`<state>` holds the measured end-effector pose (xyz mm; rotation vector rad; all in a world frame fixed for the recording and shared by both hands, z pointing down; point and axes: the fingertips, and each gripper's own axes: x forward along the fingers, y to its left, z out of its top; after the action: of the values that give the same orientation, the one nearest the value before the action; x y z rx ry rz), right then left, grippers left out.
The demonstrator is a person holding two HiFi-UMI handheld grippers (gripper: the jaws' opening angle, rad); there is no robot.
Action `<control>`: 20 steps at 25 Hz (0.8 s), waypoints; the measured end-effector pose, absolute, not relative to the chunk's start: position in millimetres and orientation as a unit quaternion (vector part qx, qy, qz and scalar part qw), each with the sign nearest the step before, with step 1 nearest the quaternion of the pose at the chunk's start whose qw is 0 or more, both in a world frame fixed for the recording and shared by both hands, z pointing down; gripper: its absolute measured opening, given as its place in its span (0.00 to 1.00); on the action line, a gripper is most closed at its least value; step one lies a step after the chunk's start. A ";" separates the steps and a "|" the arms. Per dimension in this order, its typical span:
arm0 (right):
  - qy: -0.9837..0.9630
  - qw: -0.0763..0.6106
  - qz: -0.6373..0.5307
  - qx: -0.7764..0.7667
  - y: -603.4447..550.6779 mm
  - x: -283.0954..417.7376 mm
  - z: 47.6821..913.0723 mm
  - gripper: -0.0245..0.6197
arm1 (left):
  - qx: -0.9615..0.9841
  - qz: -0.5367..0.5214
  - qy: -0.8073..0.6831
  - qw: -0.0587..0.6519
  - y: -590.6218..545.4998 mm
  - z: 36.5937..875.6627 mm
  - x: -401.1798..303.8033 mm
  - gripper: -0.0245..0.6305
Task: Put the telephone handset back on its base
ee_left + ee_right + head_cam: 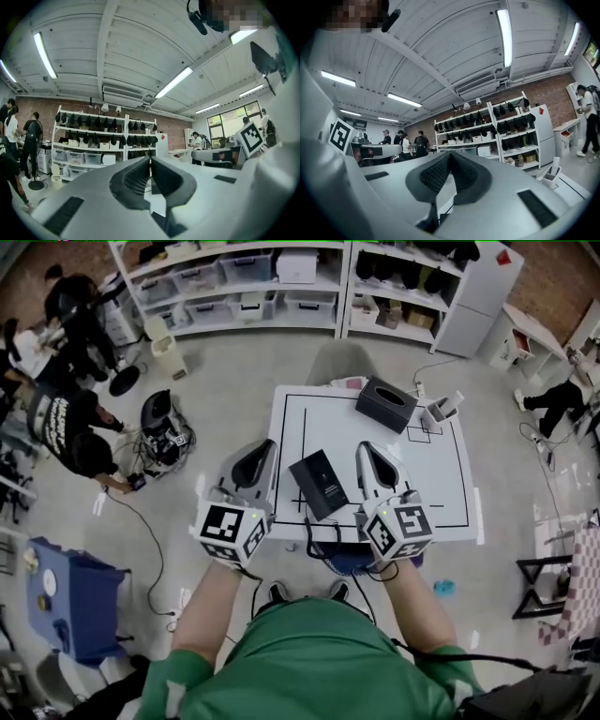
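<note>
One white table (441, 512), one telephone (319, 484), one tissue box (386, 404), two grippers (265, 446) (365, 448), two shelf units (234, 282) (403, 287), one pale bin (167, 354), one white cabinet (478, 298)

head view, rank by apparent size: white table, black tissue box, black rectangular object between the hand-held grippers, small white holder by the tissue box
1. white table, by far the largest
2. black tissue box and black rectangular object: they look about the same, so not ranked
3. small white holder, smallest

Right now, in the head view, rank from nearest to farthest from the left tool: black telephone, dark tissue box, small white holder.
1. Black telephone, just right of the left tool.
2. Dark tissue box, far side.
3. Small white holder, far right corner.
</note>
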<state>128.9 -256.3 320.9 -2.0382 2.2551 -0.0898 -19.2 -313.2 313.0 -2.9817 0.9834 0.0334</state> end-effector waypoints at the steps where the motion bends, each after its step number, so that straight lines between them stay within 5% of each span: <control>1: 0.743 0.048 -0.028 -0.667 -256.0 128.0 320.8 0.07 | -0.950 0.009 0.311 0.003 -311.3 313.5 -15.7 0.08; 20: 0.762 0.021 -0.028 -0.647 -269.5 130.8 341.3 0.07 | -0.944 -0.016 0.331 -0.004 -323.1 341.7 9.0 0.08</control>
<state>130.8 -269.5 341.3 -2.0047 2.3628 -0.0865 9.0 -323.1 341.7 -2.9724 1.0419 -0.0506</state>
